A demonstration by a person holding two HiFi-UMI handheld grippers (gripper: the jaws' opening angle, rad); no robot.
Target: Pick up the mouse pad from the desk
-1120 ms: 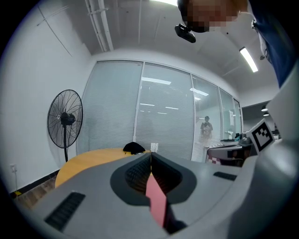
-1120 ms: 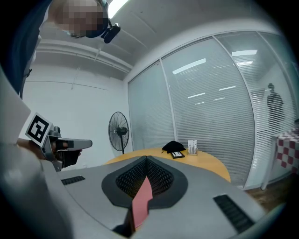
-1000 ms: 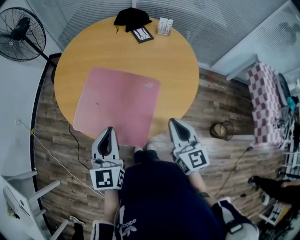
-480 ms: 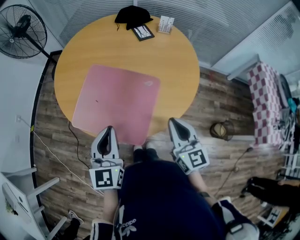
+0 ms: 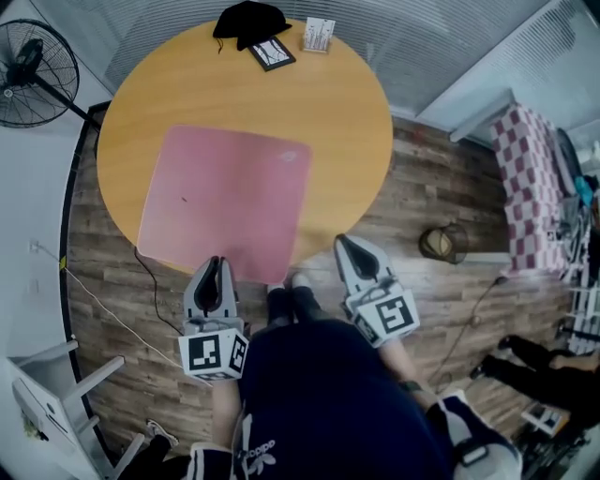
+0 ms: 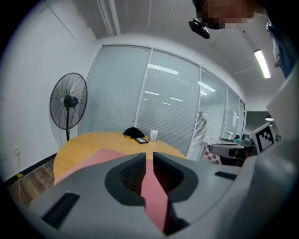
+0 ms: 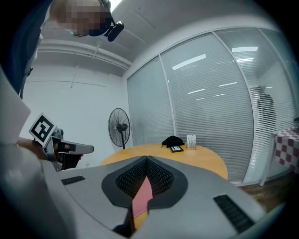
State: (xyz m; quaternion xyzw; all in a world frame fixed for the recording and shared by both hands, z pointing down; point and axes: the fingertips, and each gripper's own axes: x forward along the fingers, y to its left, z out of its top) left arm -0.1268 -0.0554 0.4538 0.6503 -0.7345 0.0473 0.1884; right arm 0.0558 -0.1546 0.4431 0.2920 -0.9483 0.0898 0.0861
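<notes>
**Pink mouse pad flat on the round table, both grippers at its near rim**

A wood-plank floor (image 5: 441, 187) spreads under a round, yellow-topped table (image 5: 347, 122), with glass walls and blinds behind it. The person (image 5: 319, 394), in dark clothes, stands at the table's near side and holds one gripper in each hand.

The mouse pad (image 5: 225, 202), a large pink square, lies flat on the near left part of the tabletop. Its near edge reaches the table's rim and seems to overhang it a little, though the steep head view makes that hard to judge.

The left gripper (image 5: 215, 264) points at the pad's near edge, just beside it. Its jaws have just been opening and stand a narrow slit apart. Nothing is pinched between them; the pink pad shows through the gap, farther off. The right gripper (image 5: 345, 244) hangs off the table's near right rim, apart from the pad, with its jaw tips pressed together on nothing.

A standing fan (image 5: 28, 75) is on the floor to the left. At the table's far edge sit a black cloth item (image 5: 248, 19), a small dark-framed flat thing (image 5: 270, 53) and a little white box (image 5: 319, 35), all well apart from the pad.
</notes>
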